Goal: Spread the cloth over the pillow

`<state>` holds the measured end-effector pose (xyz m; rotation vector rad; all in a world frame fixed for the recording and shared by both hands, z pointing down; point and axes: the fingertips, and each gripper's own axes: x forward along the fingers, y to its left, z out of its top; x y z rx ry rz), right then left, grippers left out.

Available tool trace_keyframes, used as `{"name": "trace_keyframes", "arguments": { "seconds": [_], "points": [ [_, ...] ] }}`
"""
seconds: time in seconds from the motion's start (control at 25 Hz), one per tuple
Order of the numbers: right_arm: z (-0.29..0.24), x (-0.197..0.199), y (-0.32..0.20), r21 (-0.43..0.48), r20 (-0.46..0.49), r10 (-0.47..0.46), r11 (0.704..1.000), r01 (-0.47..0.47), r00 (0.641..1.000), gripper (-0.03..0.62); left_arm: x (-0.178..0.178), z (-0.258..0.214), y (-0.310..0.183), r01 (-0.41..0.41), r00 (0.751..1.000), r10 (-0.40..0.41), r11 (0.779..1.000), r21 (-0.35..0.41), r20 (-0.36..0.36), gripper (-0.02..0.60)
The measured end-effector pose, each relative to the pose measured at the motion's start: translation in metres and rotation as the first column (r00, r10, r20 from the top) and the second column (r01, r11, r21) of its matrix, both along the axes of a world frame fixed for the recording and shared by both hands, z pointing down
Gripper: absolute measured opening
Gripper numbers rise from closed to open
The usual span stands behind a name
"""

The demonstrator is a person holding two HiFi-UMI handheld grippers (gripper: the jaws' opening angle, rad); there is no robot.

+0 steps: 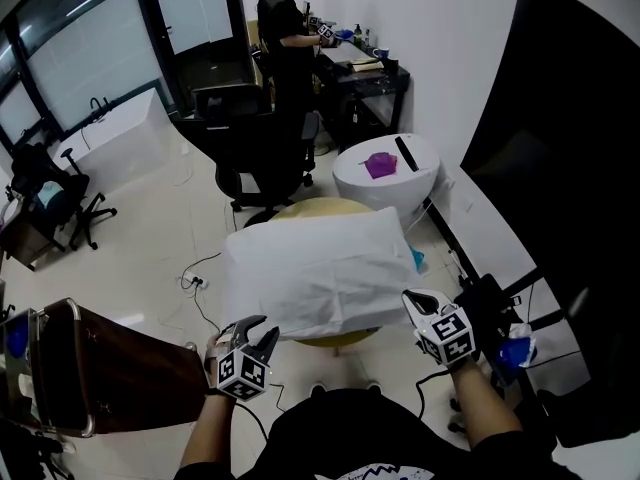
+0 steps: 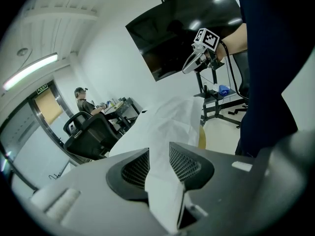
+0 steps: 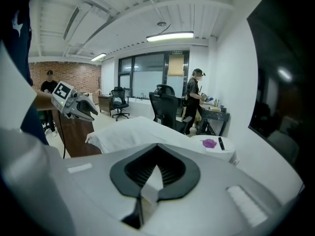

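A white cloth [image 1: 320,278] lies draped over the pillow [image 1: 335,226], which rests on a round wooden stool [image 1: 340,340] in the head view. My left gripper [image 1: 262,330] is at the near left corner, shut on a fold of the cloth [image 2: 167,122] that runs out between its jaws [image 2: 158,154]. At the near right corner my right gripper [image 1: 418,300] is shut, with a small tip of the cloth pinched between its jaws [image 3: 157,151]. The covered pillow [image 3: 133,132] stretches away from it, with the left gripper [image 3: 91,113] beyond.
Behind the stool is a round white table [image 1: 350,183] with a purple item [image 1: 380,164]. A black office chair [image 1: 255,138] and a person at a desk [image 1: 285,38] stand farther back. A dark wooden cabinet [image 1: 110,368] is at left, a big black screen [image 1: 560,168] at right.
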<state>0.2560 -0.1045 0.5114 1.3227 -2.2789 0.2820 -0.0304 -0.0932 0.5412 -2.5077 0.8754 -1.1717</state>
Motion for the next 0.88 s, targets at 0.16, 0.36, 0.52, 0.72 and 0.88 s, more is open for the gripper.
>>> {"name": "trace_keyframes", "arguments": {
  "seconds": [0.16,0.36,0.52,0.72,0.88],
  "points": [
    [0.0,-0.015,0.005,0.002,0.016,0.007,1.0,-0.007,1.0,0.006,-0.011,0.007,-0.002,-0.012,1.0,0.012,1.0,0.0,-0.006,0.117],
    [0.003,-0.03,0.008,-0.01,0.014,0.01,1.0,-0.01,1.0,0.006,-0.017,0.013,-0.001,-0.026,1.0,0.026,1.0,-0.01,-0.017,0.117],
    [0.003,-0.034,0.011,-0.01,0.008,0.016,1.0,-0.016,1.0,0.006,-0.023,0.015,0.0,-0.034,0.999,0.034,0.999,-0.018,-0.02,0.117],
    [0.002,-0.036,0.013,-0.013,0.006,0.026,1.0,-0.026,1.0,0.006,-0.029,0.019,0.0,-0.041,0.999,0.041,0.999,-0.027,-0.016,0.117],
    [0.005,-0.039,0.018,-0.017,0.004,0.028,0.999,-0.028,1.0,0.006,-0.028,0.017,0.003,-0.053,0.998,0.052,0.998,-0.028,-0.024,0.117]
  ]
}}
